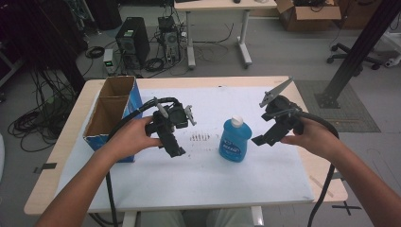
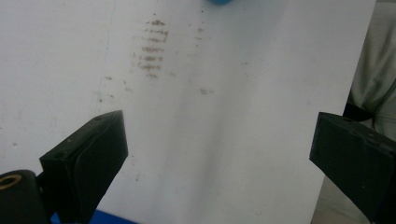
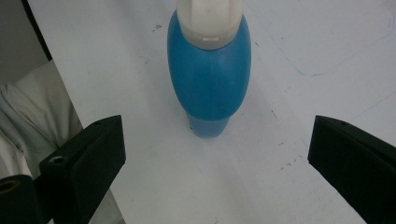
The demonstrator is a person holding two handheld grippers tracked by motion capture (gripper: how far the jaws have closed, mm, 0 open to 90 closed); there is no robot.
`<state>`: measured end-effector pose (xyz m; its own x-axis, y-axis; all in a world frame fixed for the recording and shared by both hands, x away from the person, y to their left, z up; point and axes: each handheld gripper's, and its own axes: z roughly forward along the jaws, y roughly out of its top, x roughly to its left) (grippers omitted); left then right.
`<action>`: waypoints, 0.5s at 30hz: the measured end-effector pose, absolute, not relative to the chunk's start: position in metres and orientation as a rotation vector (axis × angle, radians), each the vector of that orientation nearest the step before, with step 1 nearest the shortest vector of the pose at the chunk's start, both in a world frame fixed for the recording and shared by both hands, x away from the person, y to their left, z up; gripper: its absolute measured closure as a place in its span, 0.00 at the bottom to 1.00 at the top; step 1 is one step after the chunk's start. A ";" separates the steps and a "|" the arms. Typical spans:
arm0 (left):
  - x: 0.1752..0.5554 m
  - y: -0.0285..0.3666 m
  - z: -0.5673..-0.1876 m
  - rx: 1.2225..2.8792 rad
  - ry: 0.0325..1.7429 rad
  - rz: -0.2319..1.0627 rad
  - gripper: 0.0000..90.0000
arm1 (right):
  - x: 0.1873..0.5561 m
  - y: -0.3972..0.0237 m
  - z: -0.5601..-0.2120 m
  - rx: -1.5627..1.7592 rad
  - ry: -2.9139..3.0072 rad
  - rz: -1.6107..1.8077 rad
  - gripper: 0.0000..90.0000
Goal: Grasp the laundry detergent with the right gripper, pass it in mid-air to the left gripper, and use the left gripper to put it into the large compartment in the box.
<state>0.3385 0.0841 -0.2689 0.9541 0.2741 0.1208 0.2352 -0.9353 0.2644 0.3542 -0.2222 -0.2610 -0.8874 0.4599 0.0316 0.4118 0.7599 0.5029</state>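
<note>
A blue bottle (image 1: pixel 235 140) with a white cap stands upright near the middle of the white table cover. My right gripper (image 1: pixel 265 140) hovers just to its right, open, jaws pointing at it. From the right gripper view I look down on the bottle (image 3: pixel 208 74), which stands ahead of the gripper (image 3: pixel 217 154) and not between the jaws. My left gripper (image 1: pixel 172 147) is held left of the bottle, open and empty, angled down over the cover. In the left gripper view the gripper (image 2: pixel 219 154) frames bare white sheet, with a sliver of the bottle (image 2: pixel 219 2) at the top edge.
An open cardboard box (image 1: pixel 112 116) with blue sides stands at the table's left edge, beside my left hand. A patch of dark smudges (image 1: pixel 200 137) marks the sheet between the grippers. The wooden table (image 1: pixel 326 184) shows bare at the right; cables and computers sit on the floor behind.
</note>
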 end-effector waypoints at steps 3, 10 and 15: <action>0.339 0.084 -0.269 2.858 0.379 0.227 0.05 | 0.353 -0.223 -0.265 0.707 2.850 0.806 0.04; 0.340 0.083 -0.271 2.864 0.376 0.220 0.05 | 0.349 -0.224 -0.278 0.688 2.838 0.832 0.04; 0.340 0.083 -0.271 2.864 0.378 0.218 0.05 | 0.348 -0.225 -0.286 0.682 2.824 0.875 0.04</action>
